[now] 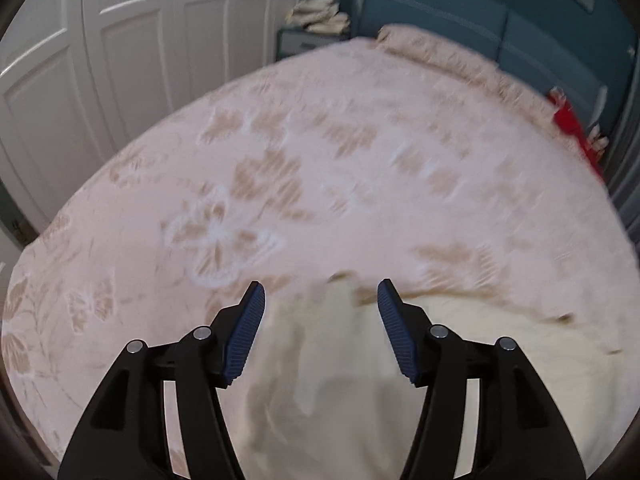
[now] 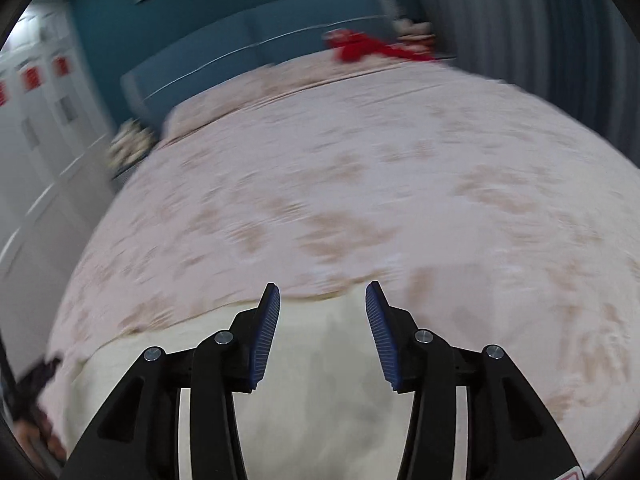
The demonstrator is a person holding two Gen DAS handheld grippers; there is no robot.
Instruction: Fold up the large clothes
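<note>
Both claws, left claw and right claw, apart and empty above the cream garment on the bed's near edge; looks like 1 fold just released, next needs regrasping an edge.

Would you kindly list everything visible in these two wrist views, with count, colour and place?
garment: one, cream, on the near edge of the bed, below both grippers
bedspread: one, pale pink with tan floral print, covering the bed
headboard: one, teal, at the far end of the bed
red item: one, red, far right corner of the bed; too blurred to identify
wardrobe doors: white, panelled, left of the bed
pale pile: one, cream, on a dark stand beside the headboard
curtain: grey, right of the bed
left gripper: one, black with blue pads, open, nothing between the jaws
right gripper: one, same colours, open, nothing between the jaws
</note>
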